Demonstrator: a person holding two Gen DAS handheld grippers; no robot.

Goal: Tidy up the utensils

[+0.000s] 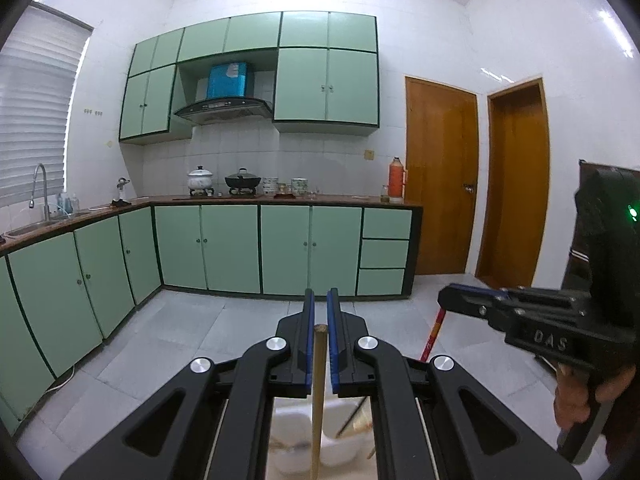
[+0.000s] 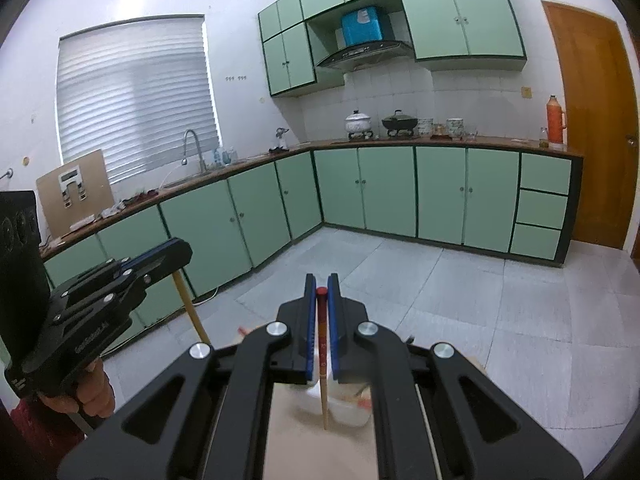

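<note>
My left gripper (image 1: 320, 304) is shut on a plain wooden chopstick (image 1: 318, 400) that hangs straight down below its blue pads. My right gripper (image 2: 321, 286) is shut on a red-topped chopstick (image 2: 322, 360) that also hangs down. Both grippers are held high, level with each other. A white plastic container (image 1: 340, 440) sits below them, with a few utensils in it; it also shows in the right wrist view (image 2: 348, 408). The right gripper (image 1: 444, 300) shows at the right of the left wrist view, and the left gripper (image 2: 186, 254) at the left of the right wrist view.
A pale tabletop (image 2: 304, 440) lies under the container. Beyond is a tiled floor (image 2: 440, 288), green base cabinets (image 2: 384, 192) with pots on the counter, a sink with a tap (image 2: 192, 148), and wooden doors (image 1: 440, 176).
</note>
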